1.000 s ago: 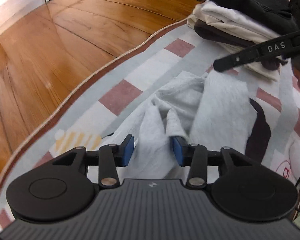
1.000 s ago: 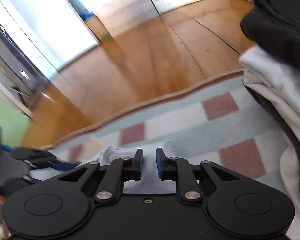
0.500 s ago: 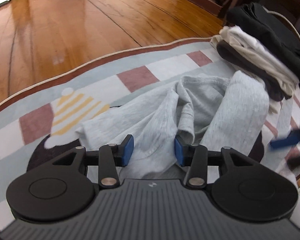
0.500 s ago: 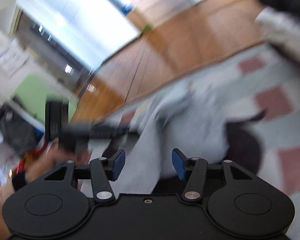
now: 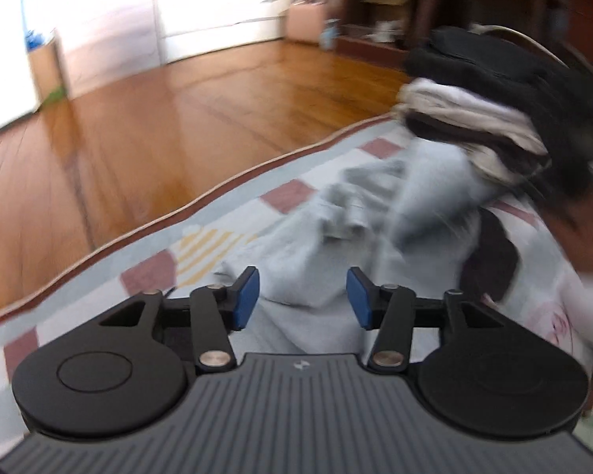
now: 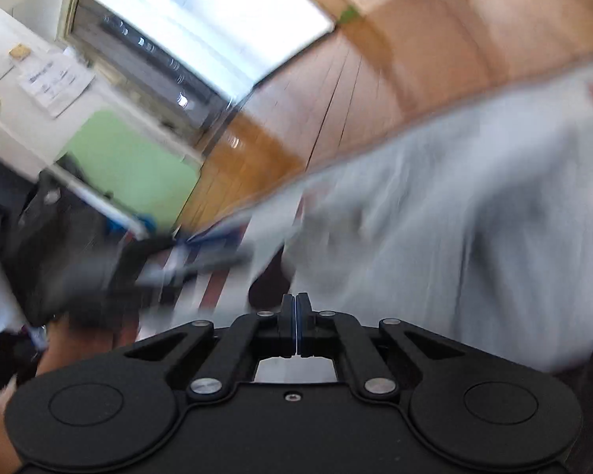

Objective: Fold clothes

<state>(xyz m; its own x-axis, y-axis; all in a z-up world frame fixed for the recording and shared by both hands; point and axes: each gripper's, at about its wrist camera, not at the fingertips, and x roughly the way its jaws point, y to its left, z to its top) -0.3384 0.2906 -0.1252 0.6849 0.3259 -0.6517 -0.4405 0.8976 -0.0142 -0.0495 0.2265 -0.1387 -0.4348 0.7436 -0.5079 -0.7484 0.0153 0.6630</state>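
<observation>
A crumpled light grey garment (image 5: pixel 336 233) lies on the patterned rug (image 5: pixel 233 201). My left gripper (image 5: pixel 302 296) is open and empty, its blue pads on either side of the garment's near end, a little above it. In the right wrist view the same grey garment (image 6: pixel 454 213) fills the right half, blurred. My right gripper (image 6: pixel 295 316) is shut with the pads pressed together, nothing visibly between them, near the garment's left edge. The left gripper shows blurred at the left of the right wrist view (image 6: pixel 193 256).
A stack of folded clothes, black on top of white (image 5: pixel 490 118), stands at the rug's far right. Wooden floor (image 5: pixel 178 126) lies beyond the rug edge. Dark shelving (image 5: pixel 454 4) stands at the back. A hand (image 6: pixel 59 339) holds the left gripper.
Both views swung and blurred. My right gripper opened half a second ago and has now shut, away from the stack and over the grey garment. My left gripper stayed open and drew back.
</observation>
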